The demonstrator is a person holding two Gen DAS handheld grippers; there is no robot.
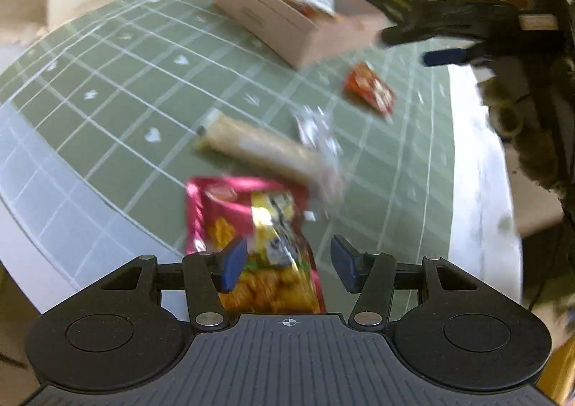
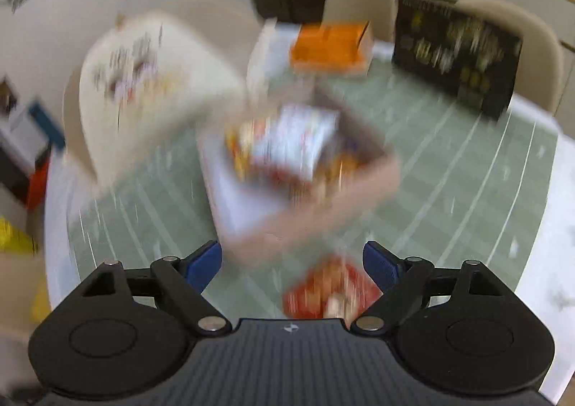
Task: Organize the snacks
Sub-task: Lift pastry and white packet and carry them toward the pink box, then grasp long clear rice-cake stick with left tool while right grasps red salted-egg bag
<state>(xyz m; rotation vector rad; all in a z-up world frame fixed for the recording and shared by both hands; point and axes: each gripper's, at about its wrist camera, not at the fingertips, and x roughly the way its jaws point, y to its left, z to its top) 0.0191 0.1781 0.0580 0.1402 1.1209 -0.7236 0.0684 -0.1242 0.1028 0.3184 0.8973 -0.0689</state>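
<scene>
Left view first: left gripper [image 1: 289, 264] low at the front, blue pads wide apart and gripping nothing. Just under them, on the green mat [image 1: 118, 89] with white grid lines: a shiny pink snack bag [image 1: 248, 222], flat, long side running away from the camera. Beyond it, a long tan wrapped stick [image 1: 262, 150] lying slantwise, up-left to down-right, its far end over a crinkly silver wrapper [image 1: 316, 129]. Farther right, a small red packet [image 1: 370, 87], flat. Behind, a pale cardboard box [image 1: 287, 28] with packets inside. Right view next, very blurry: right gripper [image 2: 291, 264] released, pads far apart, hanging over the same red packet [image 2: 327, 292]. Past it, the box [image 2: 323, 211], full of snacks.
</scene>
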